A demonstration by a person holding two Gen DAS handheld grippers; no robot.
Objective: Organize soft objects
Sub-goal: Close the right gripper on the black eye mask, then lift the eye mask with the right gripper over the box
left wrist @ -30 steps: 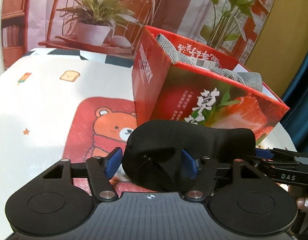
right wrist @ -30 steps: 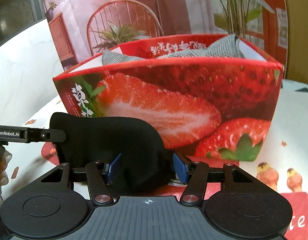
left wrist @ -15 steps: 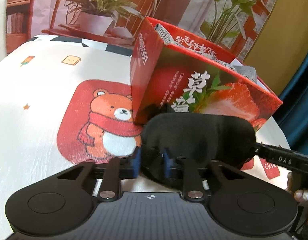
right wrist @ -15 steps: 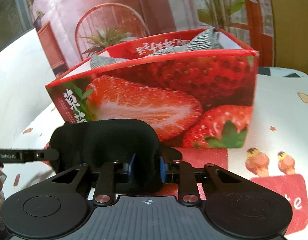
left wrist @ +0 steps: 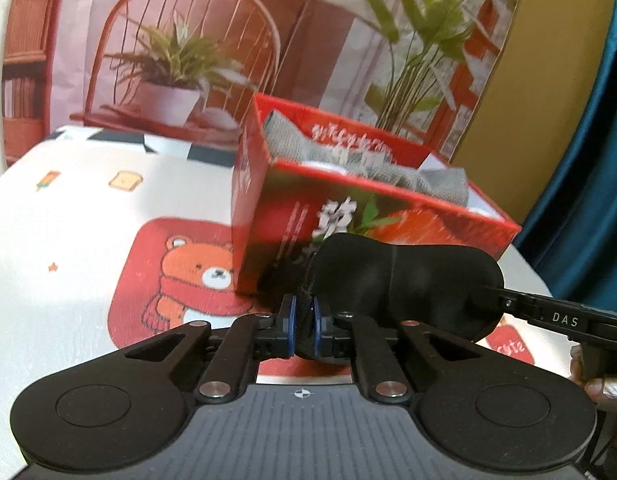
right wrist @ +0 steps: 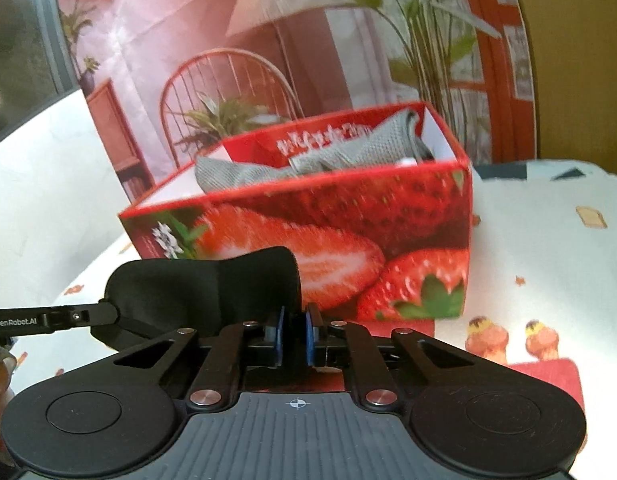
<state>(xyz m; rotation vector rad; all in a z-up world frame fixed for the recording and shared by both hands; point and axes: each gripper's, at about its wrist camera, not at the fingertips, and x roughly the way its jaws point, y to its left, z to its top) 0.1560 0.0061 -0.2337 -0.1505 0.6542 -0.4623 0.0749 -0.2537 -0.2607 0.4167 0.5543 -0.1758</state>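
Cartoon-print worktop (left wrist: 80, 216); grey cloth (right wrist: 268, 168) already inside strawberry box (right wrist: 388, 208). Black eye mask (left wrist: 400, 276) before box, pinched by left fingers (left wrist: 293, 320) and right fingers (right wrist: 280, 334), awaiting boxing.

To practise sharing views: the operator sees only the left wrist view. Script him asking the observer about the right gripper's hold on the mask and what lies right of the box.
Operator: Is the right gripper holding the mask?
Observer: Yes. The right wrist view shows the right gripper shut on the mask at its end.
Operator: What lies right of the box?
Observer: Beside the box, the tablecloth shows two cupcake prints.
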